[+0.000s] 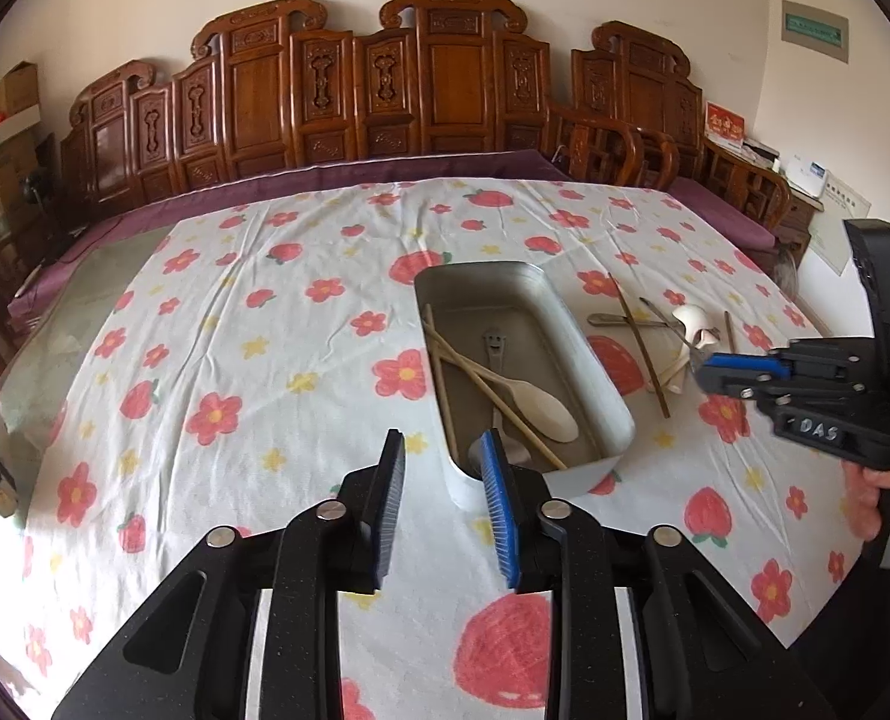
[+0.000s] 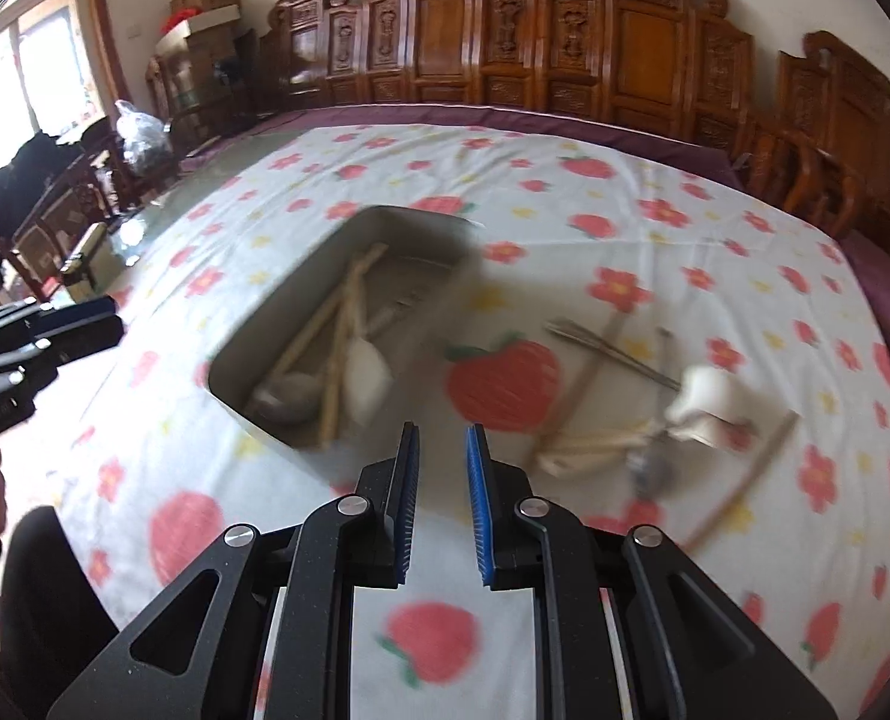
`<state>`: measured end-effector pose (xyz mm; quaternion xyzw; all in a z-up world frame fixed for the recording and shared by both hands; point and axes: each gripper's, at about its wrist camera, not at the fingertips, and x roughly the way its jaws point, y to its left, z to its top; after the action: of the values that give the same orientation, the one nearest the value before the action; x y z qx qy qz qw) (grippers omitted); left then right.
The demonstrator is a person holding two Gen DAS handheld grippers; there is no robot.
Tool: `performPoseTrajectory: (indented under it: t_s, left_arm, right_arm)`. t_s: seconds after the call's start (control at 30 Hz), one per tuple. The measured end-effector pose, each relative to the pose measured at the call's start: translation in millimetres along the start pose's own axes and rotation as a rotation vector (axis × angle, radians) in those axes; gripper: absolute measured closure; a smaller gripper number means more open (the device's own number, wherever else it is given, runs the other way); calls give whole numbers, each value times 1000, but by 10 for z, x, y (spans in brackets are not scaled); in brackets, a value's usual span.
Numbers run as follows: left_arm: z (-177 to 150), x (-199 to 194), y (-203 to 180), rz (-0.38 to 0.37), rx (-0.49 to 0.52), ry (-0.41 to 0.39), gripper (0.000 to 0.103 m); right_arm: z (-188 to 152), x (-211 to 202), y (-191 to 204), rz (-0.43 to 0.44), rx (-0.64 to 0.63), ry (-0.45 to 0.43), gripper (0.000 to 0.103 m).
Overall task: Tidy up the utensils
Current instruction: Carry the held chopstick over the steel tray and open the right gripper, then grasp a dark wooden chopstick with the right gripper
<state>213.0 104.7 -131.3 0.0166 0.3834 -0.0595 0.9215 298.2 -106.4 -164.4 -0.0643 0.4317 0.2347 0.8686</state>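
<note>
A metal tray (image 1: 601, 384) stands on the flowered tablecloth and holds a wooden spoon (image 1: 541, 405), chopsticks (image 1: 441, 387) and a metal utensil. It shows blurred in the right wrist view (image 2: 246, 348). To its right lie loose utensils: a white ceramic spoon (image 1: 694, 324), chopsticks (image 1: 643, 348) and metal cutlery (image 1: 616, 319); they also show in the right wrist view (image 2: 709, 399). My left gripper (image 1: 445, 450) is open and empty at the tray's near end. My right gripper (image 2: 441, 438) is open and empty, between the tray and the loose pile.
The tablecloth (image 1: 234, 360) covers a large table with a purple border. Carved wooden chairs (image 1: 384, 84) line the far side. Boxes (image 2: 204, 0) and bags stand at the left. The right gripper's body (image 1: 835, 384) shows at the right of the left wrist view.
</note>
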Motion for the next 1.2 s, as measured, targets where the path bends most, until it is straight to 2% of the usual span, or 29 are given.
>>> performPoseTrajectory:
  t_s: [0.07,0.17,0.33,0.57,0.77,0.83,0.93,1.2]
  left_arm:
    - [-10,2,-36,0,9,1,57]
    - [-32,23,-114,3,25,12,38]
    - [-75,16,-267,-4,47,2,26]
    - [-102,91,-612,-45,79,27,26]
    - [-120,171,-953,-80,101,36,26]
    - [-128,199,-1040,-87,103,36,26]
    - [-128,232,-1119,-104,91,36,26]
    - [-93,270,-1235,-112,78,31,26]
  right_arm:
    - [-116,-67,-198,-31,18,8,85]
    - [-282,-108,-471,-74,46,28,85]
    - [-537,-124,-893,-134,95,52,75]
    - [-645,66,-1268,-173,175,80,75]
    - [-521,274,-1442,-174,253,73,75]
    - [-473,310,-1435,-179,255,75,75]
    - [-424,424,-1455,-235,264,109,75]
    - [-430,520,-1516,-253,235,171,75]
